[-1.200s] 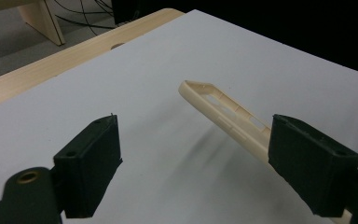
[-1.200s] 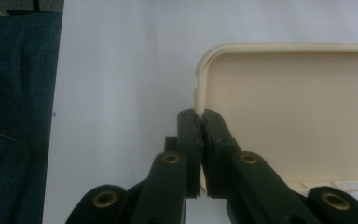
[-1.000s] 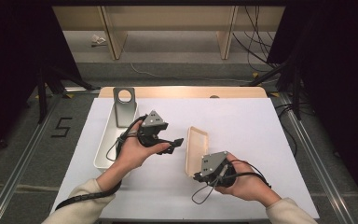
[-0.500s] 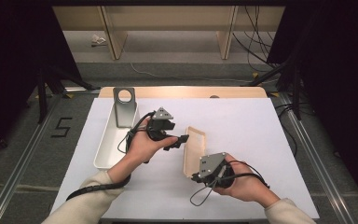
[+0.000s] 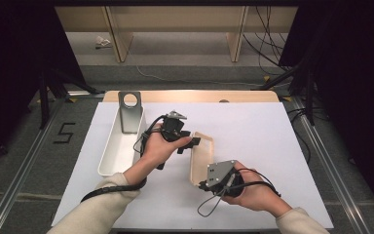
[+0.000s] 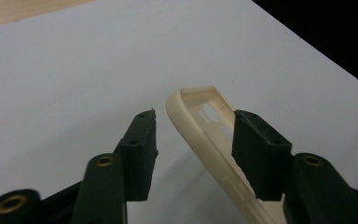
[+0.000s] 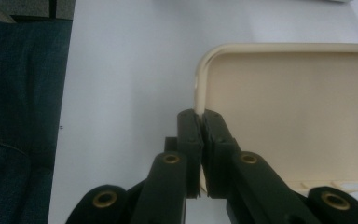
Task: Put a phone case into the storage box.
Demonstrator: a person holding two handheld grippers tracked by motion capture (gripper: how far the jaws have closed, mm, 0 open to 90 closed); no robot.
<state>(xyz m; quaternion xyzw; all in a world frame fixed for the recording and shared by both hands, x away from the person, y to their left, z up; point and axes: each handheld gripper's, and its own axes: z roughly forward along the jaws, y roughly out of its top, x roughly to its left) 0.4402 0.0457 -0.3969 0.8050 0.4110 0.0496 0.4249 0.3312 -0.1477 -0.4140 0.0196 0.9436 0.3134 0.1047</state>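
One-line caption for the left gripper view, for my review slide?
Left gripper, jaws just closing, straddles the cream phone case's rim above the white table.

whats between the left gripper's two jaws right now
The rim of the cream phone case, as the left gripper view shows. The left gripper has just been closing: one pad touches the case, the other stands off over bare table.

The right tool (image 7: 200,116) hides the phone case's (image 7: 298,107) pinched rim.
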